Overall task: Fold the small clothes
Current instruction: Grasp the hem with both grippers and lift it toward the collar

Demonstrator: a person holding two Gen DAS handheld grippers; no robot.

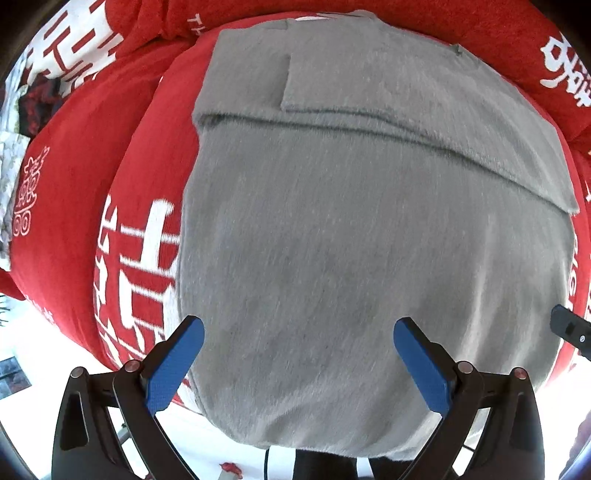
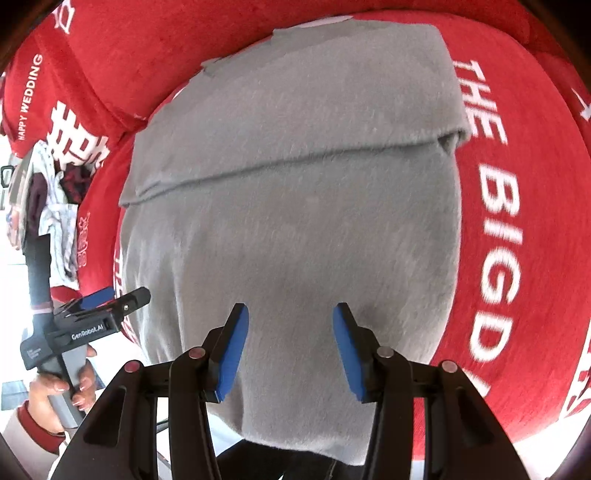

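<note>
A grey fuzzy garment (image 1: 351, 240) lies spread on the red cover, its far part folded toward me in a band with a sleeve flap on top. It also fills the right wrist view (image 2: 295, 221). My left gripper (image 1: 299, 332) is open and empty, hovering over the garment's near left part. My right gripper (image 2: 290, 325) is open and empty over the garment's near edge. The left gripper (image 2: 110, 299) shows at the left in the right wrist view; the right gripper's fingertip (image 1: 569, 326) pokes in at the right edge of the left wrist view.
The red cover (image 2: 517, 221) with white lettering lies over the seat, with red cushions (image 1: 480, 26) behind. A pile of patterned clothes (image 2: 55, 206) lies at the far left. The seat's front edge and pale floor (image 1: 37, 350) are near me.
</note>
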